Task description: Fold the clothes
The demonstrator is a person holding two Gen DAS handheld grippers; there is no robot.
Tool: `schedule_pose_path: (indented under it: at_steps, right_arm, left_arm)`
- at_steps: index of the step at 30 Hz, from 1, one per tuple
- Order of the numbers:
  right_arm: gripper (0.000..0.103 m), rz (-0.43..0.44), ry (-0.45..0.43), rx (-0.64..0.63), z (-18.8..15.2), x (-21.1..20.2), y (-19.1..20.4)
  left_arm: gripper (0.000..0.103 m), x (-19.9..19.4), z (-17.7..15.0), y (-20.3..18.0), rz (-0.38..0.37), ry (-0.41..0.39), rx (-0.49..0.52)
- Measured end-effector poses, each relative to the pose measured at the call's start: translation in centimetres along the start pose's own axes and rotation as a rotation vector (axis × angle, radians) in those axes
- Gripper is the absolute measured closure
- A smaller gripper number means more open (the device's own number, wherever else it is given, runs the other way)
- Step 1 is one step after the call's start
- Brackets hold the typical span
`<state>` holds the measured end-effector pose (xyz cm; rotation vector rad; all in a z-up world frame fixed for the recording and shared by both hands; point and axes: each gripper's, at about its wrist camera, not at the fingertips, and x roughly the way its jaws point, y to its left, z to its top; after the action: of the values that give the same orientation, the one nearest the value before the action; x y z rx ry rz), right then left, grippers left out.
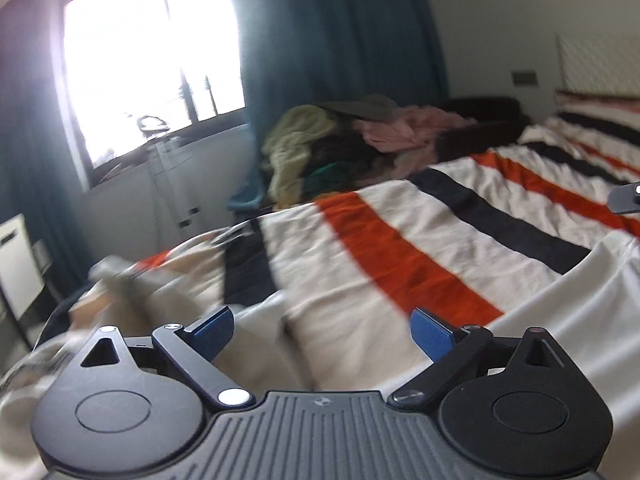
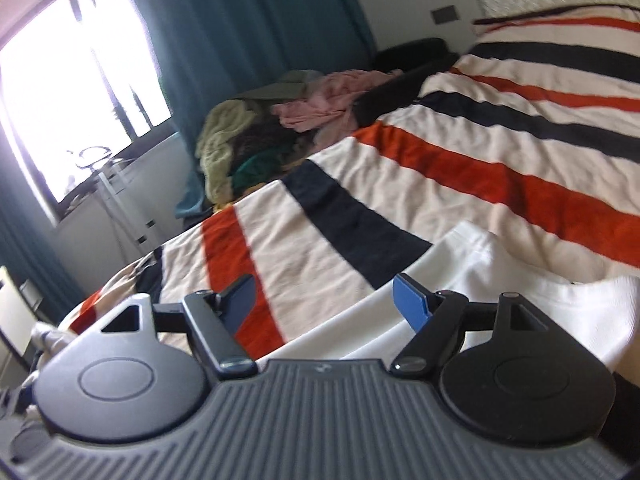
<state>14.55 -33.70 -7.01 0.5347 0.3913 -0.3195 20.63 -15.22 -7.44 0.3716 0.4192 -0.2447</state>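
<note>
A white garment lies on the striped bedspread at the near right. In the left wrist view it fills the lower right corner. My right gripper stands open just above the garment's left edge, with nothing between its blue pads. My left gripper is open too, over the bedspread left of the garment, and holds nothing. The left wrist view is blurred by motion. A dark tip of the right gripper shows at the right edge of that view.
A heap of clothes, green, pink and dark, lies at the far side of the bed. Beyond it hang teal curtains beside a bright window. A white rack stands below the window. Crumpled fabric lies at the bed's left corner.
</note>
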Motion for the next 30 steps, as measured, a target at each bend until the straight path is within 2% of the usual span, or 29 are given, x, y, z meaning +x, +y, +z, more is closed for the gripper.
schedule_pose_path:
  at_steps: [4, 9, 13, 15, 17, 18, 19, 20, 22, 23, 25, 26, 30]
  right_arm:
    - [0.026, -0.017, 0.034, 0.026, -0.2, 2.3, -0.7]
    - [0.026, -0.032, 0.066, 0.054, -0.6, 5.0, -1.3]
    - [0.026, -0.042, 0.083, 0.084, -0.9, 6.7, -1.8]
    - [0.026, -0.045, 0.104, 0.100, -1.0, 7.4, -2.0]
    - [0.026, -0.044, 0.124, 0.113, -1.1, 7.8, -2.2]
    - [0.026, -0.041, 0.124, 0.118, -1.1, 7.8, -2.2]
    - [0.026, -0.037, 0.123, 0.122, -1.1, 7.7, -2.3]
    - [0.026, -0.038, 0.118, 0.123, -1.1, 7.5, -2.3]
    - [0.026, -0.043, 0.106, 0.126, -1.1, 7.2, -2.5]
    - [0.026, -0.049, 0.101, 0.133, -1.0, 7.1, -2.6]
    - [0.026, -0.063, 0.090, 0.149, -1.2, 6.7, -2.8]
    - [0.026, -0.071, 0.081, 0.151, -1.2, 6.5, -2.9]
    - [0.026, -0.114, 0.032, 0.163, -1.0, 6.0, -3.2]
  left_arm:
    - [0.007, 7.5, 1.7, -3.3, 0.056, 0.094, 0.077]
    - [0.012, 15.4, 1.4, -2.8, 0.211, 0.212, 0.156]
    - [0.019, 19.5, 0.3, -0.5, 0.356, 0.333, 0.172]
    - [0.030, 20.3, 0.0, 0.8, 0.385, 0.354, 0.148]
    - [0.061, 20.8, 0.0, 1.3, 0.390, 0.362, 0.140]
    - [0.067, 21.0, 0.1, 1.3, 0.390, 0.363, 0.144]
    - [0.082, 21.1, 0.2, 1.3, 0.383, 0.357, 0.149]
    - [0.090, 21.1, 0.3, 1.2, 0.376, 0.350, 0.154]
    - [0.092, 20.4, 0.9, 1.2, 0.353, 0.319, 0.120]
    - [0.092, 19.8, 1.4, 1.3, 0.306, 0.289, 0.087]
    - [0.093, 18.1, 2.8, 0.6, 0.233, 0.203, 0.093]
    - [0.093, 17.1, 3.7, 0.1, 0.192, 0.149, 0.101]
    - [0.093, 12.2, 8.9, -1.2, -0.019, -0.089, 0.015]
